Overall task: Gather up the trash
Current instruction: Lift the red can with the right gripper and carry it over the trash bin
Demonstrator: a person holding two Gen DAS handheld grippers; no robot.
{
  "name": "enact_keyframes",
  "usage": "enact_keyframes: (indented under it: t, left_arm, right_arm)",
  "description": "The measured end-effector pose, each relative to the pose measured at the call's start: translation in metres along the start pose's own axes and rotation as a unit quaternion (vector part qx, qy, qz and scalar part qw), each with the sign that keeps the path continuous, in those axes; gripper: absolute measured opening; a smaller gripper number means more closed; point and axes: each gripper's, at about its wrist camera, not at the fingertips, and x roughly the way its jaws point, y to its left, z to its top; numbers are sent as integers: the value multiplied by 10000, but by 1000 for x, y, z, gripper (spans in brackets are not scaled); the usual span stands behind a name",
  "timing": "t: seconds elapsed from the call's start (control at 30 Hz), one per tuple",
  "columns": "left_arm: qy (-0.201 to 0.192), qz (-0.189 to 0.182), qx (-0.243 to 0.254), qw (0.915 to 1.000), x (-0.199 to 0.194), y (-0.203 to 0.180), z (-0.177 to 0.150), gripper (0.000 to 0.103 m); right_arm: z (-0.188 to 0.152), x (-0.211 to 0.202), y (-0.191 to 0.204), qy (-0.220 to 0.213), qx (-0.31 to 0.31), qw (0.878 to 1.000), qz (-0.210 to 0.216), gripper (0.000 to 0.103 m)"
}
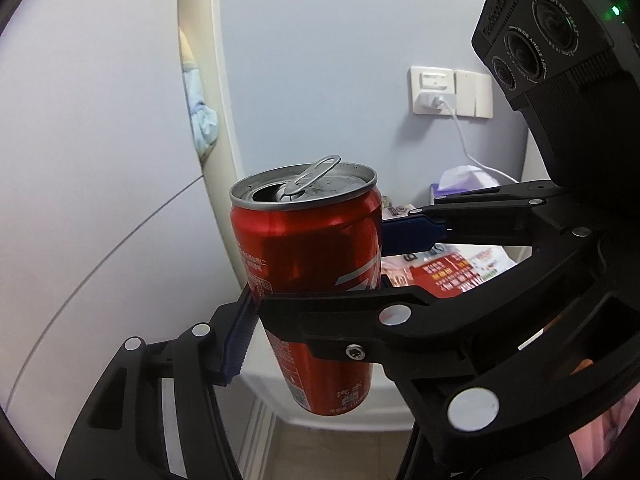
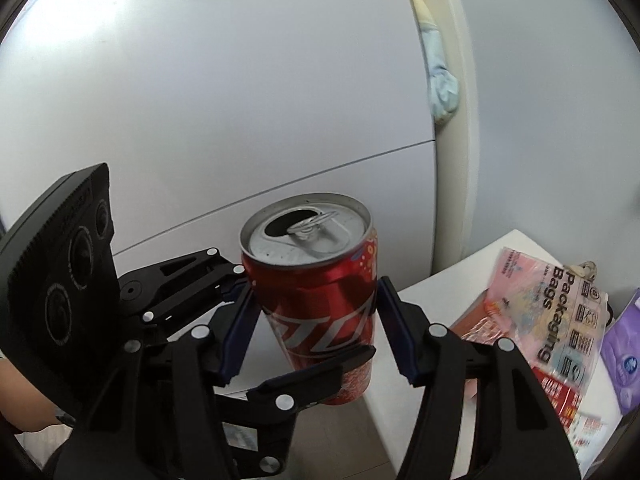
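- Left wrist view: we see a red soda can [image 1: 308, 280] held upright in mid-air, clear of any surface, its tab bent up beside the open mouth.
- Our left gripper [image 1: 316, 268] clamps it about half open: one blue pad presses the can's left side low down, the other meets its right side higher up.
- The right gripper [image 1: 320, 292] crosses in from the right of the frame, one black finger lying across the front of the can; its camera block [image 1: 552, 40] fills the upper right corner.
- Behind, a pale wall carries a socket plate [image 1: 432, 90] with a white cable [image 1: 464, 136] plugged in; a tissue pack [image 1: 464, 182] and printed packets [image 1: 452, 272] lie below it.

- Right wrist view: the same can [image 2: 320, 304] sits between our right gripper [image 2: 316, 320], both blue pads pressed to its sides at a middling spread.
- The left gripper [image 2: 308, 332] reaches in from the left, one finger passing in front of the can's lower half.
- To the right, a white tabletop [image 2: 440, 280] holds a bag marked "Packaging Bags" [image 2: 560, 320] and a purple tissue pack [image 2: 624, 352].
- A white cabinet front [image 2: 240, 120] fills the background.
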Motion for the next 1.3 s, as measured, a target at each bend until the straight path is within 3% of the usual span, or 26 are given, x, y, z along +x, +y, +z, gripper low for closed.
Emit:
enact_keyframes:
  t: [0.4, 0.7, 0.97, 1.3]
  left_arm:
    - [191, 434, -124, 9988, -118, -8, -33, 56]
    - [328, 646, -443, 9964, -179, -8, -75, 56]
    - [599, 709, -701, 9932, -197, -13, -122, 56]
    - [1045, 763, -1037, 9862, -173, -5, -179, 56]
  right_arm:
    - [-23, -37, 111, 38, -241, 9983, 523, 57]
    - [-54, -44, 174, 245, -486, 9957, 749, 57]
    - [-92, -32, 202, 568, -551, 9928, 903, 57]
    - [-129, 18, 202, 1186, -719, 9831, 1196, 57]
